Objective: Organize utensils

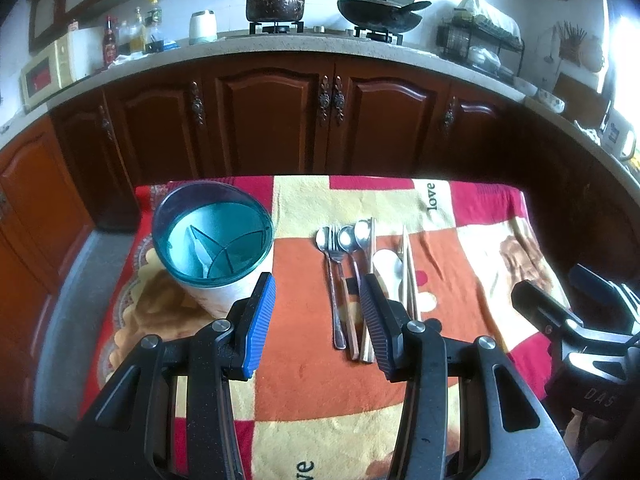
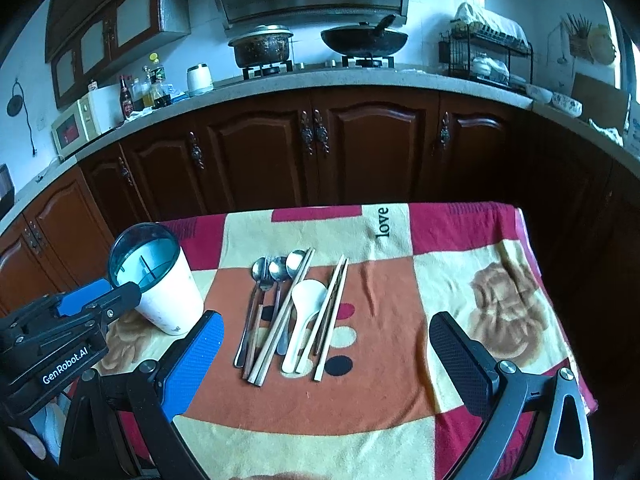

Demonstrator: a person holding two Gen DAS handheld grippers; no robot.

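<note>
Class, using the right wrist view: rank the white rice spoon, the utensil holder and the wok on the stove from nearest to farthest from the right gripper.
1. White rice spoon: ahead on the blanket, between the chopsticks.
2. Utensil holder: far left on the blanket.
3. Wok: back on the stove.

Measured from the right gripper.

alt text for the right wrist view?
Open right tool hovers over utensils lying in a row on a patchwork cloth: spoons, fork, chopsticks, white rice paddle. A teal-rimmed holder stands left, beside the left tool.

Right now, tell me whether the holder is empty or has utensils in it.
Empty. The holder stands upright, its divided compartments bare inside; the utensils all lie on the cloth beside it.
</note>
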